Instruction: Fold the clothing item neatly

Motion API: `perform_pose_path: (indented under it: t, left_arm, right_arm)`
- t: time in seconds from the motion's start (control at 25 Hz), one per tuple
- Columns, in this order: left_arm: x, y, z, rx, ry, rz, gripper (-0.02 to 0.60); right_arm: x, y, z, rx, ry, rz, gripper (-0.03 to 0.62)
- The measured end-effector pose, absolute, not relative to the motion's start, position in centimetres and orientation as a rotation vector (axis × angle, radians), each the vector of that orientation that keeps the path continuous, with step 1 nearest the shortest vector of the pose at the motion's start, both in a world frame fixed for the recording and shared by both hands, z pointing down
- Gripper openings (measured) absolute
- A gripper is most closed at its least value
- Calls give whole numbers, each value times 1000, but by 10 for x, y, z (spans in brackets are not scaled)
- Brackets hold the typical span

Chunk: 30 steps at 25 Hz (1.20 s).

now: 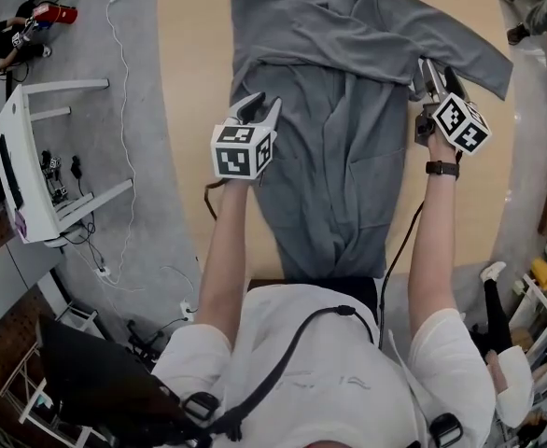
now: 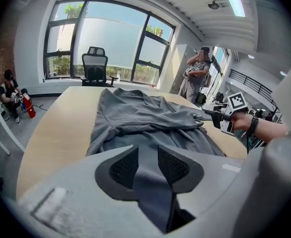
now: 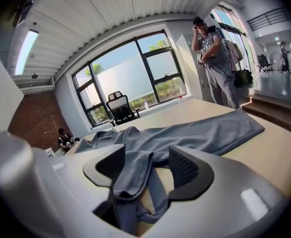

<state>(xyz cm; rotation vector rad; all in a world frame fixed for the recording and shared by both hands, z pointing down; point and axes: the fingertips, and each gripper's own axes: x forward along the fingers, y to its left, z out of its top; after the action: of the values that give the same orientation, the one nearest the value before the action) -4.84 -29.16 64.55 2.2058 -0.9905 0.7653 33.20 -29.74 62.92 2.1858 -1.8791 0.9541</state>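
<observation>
- The shirt is grey, soft, light and limp. It lies lengthwise on the worktop, with its hem drooping over the near edge. It is best pinched at side folds or seams.
- On the left gripper, the jaws pinch a fold at the shirt's left edge.
- On the right gripper, the jaws are spread, with cloth lying loose between them.
- The worktop is smooth pale wood, so cloth will likely slide. Beyond it are big windows and a chair.
</observation>
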Motion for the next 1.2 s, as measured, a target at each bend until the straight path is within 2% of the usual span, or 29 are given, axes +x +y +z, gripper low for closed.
perform_pose_path:
  t: [0.24,0.48,0.84,1.2]
  left_arm:
    - [-17,-288,626,2286,-933,771,129]
    - [52,-276,607,2420,-787,804,129]
    - [175,-256,591,2582,-562,824,129]
    - [273,-237,591,2652,-399,795,129]
  right_arm:
    - [318,-269,592,2238,-2024,933,251]
    - [328,-229,570,2203,-2131,895,235]
    - [427,-170,594,2283,-1939,944,220]
    - [536,-182,651,2278,-1635,1078,242]
